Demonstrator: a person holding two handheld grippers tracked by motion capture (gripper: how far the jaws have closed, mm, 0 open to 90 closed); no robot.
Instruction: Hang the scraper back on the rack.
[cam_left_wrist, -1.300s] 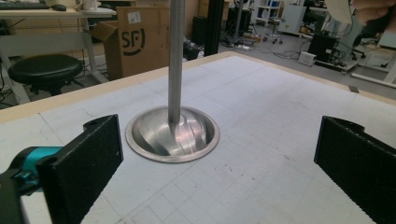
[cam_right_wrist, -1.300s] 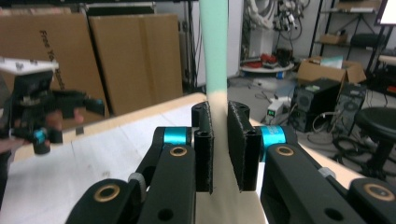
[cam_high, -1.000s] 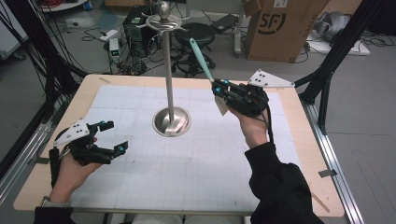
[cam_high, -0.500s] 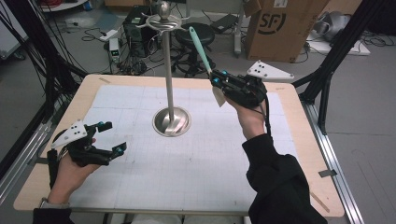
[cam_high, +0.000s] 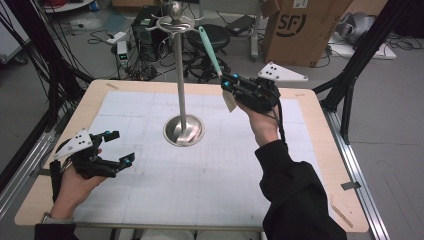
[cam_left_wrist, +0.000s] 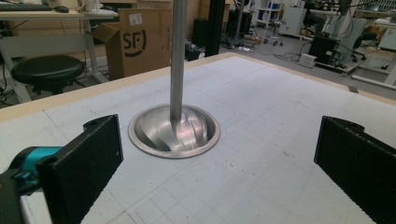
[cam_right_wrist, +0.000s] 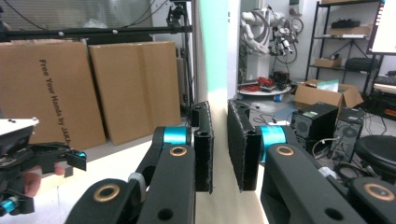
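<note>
Spatula (cam_high: 210, 50) nearer the stand (cam_high: 181, 75), clamped upright in right tool (cam_high: 231, 92)

Spatula (cam_right_wrist: 212, 46) handle blurred, cut by top edge at 12 o'clock in right gripper view. Stand (cam_left_wrist: 177, 60) pole cut by top edge in left gripper view.

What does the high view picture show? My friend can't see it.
The right gripper holds a mint-green spatula up near a tall metal stand on a table. The left gripper rests open at the table's left.
</note>
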